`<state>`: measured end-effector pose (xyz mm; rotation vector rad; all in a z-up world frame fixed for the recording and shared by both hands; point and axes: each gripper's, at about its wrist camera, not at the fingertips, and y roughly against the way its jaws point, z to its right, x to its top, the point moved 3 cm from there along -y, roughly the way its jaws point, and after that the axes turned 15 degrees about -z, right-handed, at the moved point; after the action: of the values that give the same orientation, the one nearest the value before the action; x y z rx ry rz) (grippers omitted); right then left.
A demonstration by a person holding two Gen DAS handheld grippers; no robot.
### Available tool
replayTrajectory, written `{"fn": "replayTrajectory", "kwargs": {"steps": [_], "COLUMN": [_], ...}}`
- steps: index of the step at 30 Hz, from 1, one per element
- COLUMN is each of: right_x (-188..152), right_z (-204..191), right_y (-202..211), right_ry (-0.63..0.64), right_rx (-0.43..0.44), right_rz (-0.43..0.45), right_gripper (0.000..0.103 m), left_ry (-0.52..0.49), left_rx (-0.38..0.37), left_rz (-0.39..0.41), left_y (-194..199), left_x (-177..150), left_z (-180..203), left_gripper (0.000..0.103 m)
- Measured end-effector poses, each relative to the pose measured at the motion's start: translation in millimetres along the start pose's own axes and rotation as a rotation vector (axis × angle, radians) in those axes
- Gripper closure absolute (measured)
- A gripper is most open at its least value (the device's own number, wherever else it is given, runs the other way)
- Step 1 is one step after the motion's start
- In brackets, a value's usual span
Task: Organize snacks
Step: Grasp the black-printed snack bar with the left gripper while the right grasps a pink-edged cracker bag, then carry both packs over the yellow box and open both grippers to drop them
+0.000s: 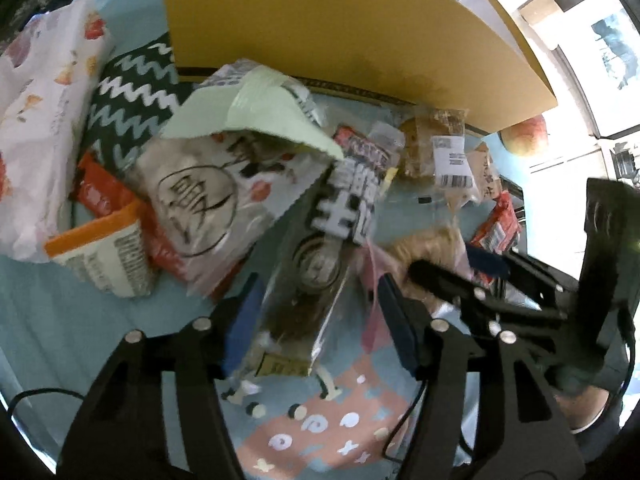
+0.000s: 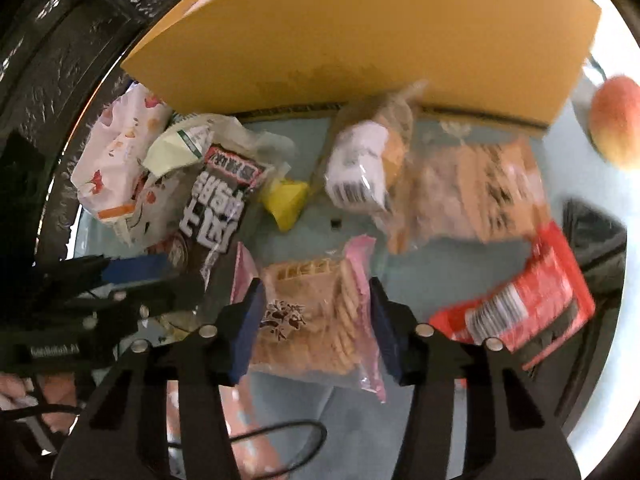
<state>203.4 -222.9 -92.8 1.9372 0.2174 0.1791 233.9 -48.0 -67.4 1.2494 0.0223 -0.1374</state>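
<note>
On the far left of the pale blue table [image 1: 48,320] lies a white bag printed with fruit [image 1: 52,100], and beside it an orange-edged packet [image 1: 100,248] and a grey pouch [image 1: 200,200] under a pale green wrapper [image 1: 260,112]. Behind the heap stands a yellow cardboard box [image 1: 340,32]. Next comes a long dark packet with white lettering [image 1: 320,248], lying between the blue pads of the left tongs [image 1: 320,320]. These tongs stand open, the right pad clear of the wrapper. Just to its right, the right tongs [image 2: 318,320] grip a pink-edged cracker packet [image 2: 312,312] by both sides at the table's near edge. Further right are a small yellow packet [image 2: 286,200], a clear bag with a barcode label [image 2: 360,176], a red packet [image 2: 528,304] and an apple [image 2: 616,124].
</note>
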Motion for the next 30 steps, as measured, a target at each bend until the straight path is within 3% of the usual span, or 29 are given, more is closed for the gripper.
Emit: {"fn": "replayTrajectory", "kwargs": {"steps": [3, 5, 7, 9, 10, 12, 14, 17, 23, 25, 30], "right_x": [-5.1, -7.0, -14.7, -17.9, -19.9, -22.4, -22.4, -24.5, -37.9, -45.4, -71.7], "right_z": [0.0, -6.4, -15.6, -26.0, -29.7, -37.2, -37.6, -29.5, -20.6, -23.2, -22.7], "right_y": [-7.2, -11.1, -12.4, -16.1, -17.7, -17.4, -7.5, 6.7, 16.3, 1.1, -9.7], "right_ry": [0.0, 0.026, 0.054, 0.079, 0.103, 0.143, 0.122, 0.067, 0.028, 0.03, 0.015], "right_rx": [0.054, 0.046, 0.025, -0.022, -0.048, -0.079, -0.052, 0.002, -0.004, 0.023, 0.013], "right_rz": [-0.044, -0.05, -0.034, -0.022, -0.024, -0.031, -0.011, -0.004, 0.003, -0.08, -0.208], "right_gripper": [0.048, 0.04, 0.032, 0.029, 0.028, 0.038, 0.06, 0.072, 0.072, 0.069, 0.044], "left_ry": [0.013, -0.003, -0.027, -0.058, -0.069, -0.066, -0.058, -0.03, -0.059, -0.048, -0.042], "left_rx": [0.013, 0.023, 0.03, 0.033, 0.029, 0.036, 0.055, -0.008, -0.028, -0.006, 0.001], "left_rz": [-0.012, -0.012, -0.024, -0.023, -0.026, -0.026, -0.022, -0.022, 0.001, -0.008, -0.02], "left_y": [-8.5, -12.9, -19.3, -20.5, -21.4, -21.0, -19.5, -9.0, 12.2, 7.6, 0.1], "left_x": [5.9, 10.6, 14.8, 16.1, 15.8, 13.8, 12.3, 6.1, -9.4, -11.4, -21.0], "left_z": [-0.5, 2.0, 6.9, 11.7, 13.1, 13.9, 12.6, 2.3, 3.8, -1.7, -1.6], "left_gripper": [0.042, 0.043, 0.049, 0.067, 0.069, 0.074, 0.075, 0.075, 0.075, 0.075, 0.074]}}
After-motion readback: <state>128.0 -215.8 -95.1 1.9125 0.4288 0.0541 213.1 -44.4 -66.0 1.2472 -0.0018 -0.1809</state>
